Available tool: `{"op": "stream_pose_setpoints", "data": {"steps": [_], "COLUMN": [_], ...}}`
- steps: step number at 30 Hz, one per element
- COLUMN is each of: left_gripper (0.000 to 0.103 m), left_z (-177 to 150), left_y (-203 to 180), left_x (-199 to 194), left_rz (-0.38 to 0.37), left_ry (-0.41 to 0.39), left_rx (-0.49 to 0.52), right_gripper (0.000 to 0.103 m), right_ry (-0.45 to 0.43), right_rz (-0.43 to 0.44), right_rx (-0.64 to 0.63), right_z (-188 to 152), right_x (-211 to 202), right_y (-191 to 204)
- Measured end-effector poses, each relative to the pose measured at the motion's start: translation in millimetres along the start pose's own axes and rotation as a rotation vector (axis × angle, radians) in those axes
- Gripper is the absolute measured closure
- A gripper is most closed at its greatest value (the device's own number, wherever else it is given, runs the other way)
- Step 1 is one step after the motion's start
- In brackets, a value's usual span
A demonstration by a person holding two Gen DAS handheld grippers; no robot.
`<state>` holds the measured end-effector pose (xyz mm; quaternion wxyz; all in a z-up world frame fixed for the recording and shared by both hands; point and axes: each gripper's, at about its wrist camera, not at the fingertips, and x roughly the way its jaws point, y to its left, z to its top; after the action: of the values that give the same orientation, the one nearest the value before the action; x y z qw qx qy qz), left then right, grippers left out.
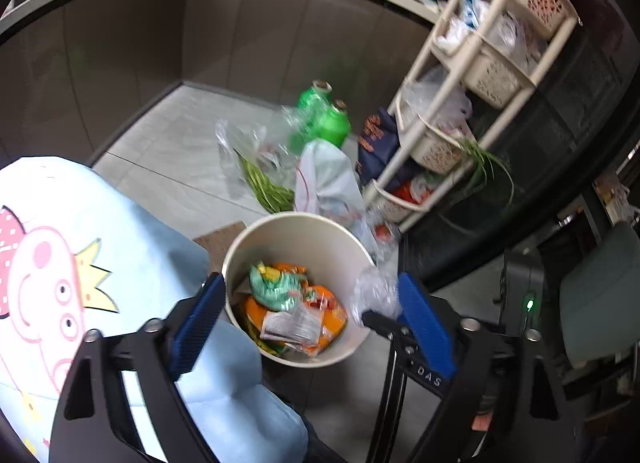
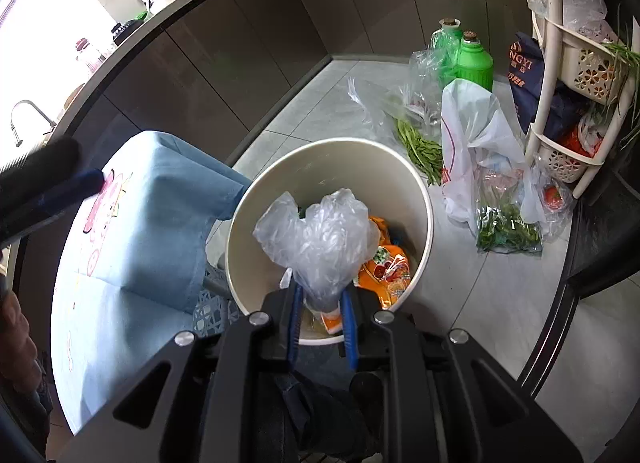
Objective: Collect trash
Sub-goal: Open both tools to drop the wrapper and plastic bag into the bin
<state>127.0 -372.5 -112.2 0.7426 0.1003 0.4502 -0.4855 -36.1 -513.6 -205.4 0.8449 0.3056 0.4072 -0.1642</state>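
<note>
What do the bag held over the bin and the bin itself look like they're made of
The bag: thin clear plastic film, crinkled and see-through. The bin: likely smooth matte cream plastic, judging by its even, seamless wall, though coated card can't be ruled out.

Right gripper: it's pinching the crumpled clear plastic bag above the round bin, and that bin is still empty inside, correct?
Not quite. The right gripper does pinch the clear plastic bag above the round bin, but the bin is not empty: orange snack wrappers already lie in it. The right wrist view shows this, and the left wrist view confirms it.
</note>
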Motion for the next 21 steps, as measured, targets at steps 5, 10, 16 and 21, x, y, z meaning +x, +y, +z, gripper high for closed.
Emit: {"op": "stream_pose_setpoints", "data": {"steps": [5,10,16,21], "left_gripper": [0.009,0.009,0.009,0.009], "left_z": [1.3,0.2,0.0,-0.8], "left_y": [5.5,7.2,8.9,9.5], "left_x": [-13.5,-18.9,-19.4,-24.6], "left_rz": [0.039,0.067,0.103,0.151], "left_ry": [-0.048,-0.050,-0.036,-0.038], "left_rx": [-0.022,-0.026,-0.025,-0.011], "right_gripper": [0.083,0.076,0.018,0.003], "right_ry": [0.011,0.019,-0.010,-0.005], "right_rz": [0.004,0.004,-0.009,-0.015], "right_rx": [-0.003,-0.018,-0.067,-0.094], "right_z": [-0.4,-0.8,-2.2,-1.7], "right_x": [5.5,10.4,9.2,4.9], "right_y": [1.0,7.1,14.0,12.6]}}
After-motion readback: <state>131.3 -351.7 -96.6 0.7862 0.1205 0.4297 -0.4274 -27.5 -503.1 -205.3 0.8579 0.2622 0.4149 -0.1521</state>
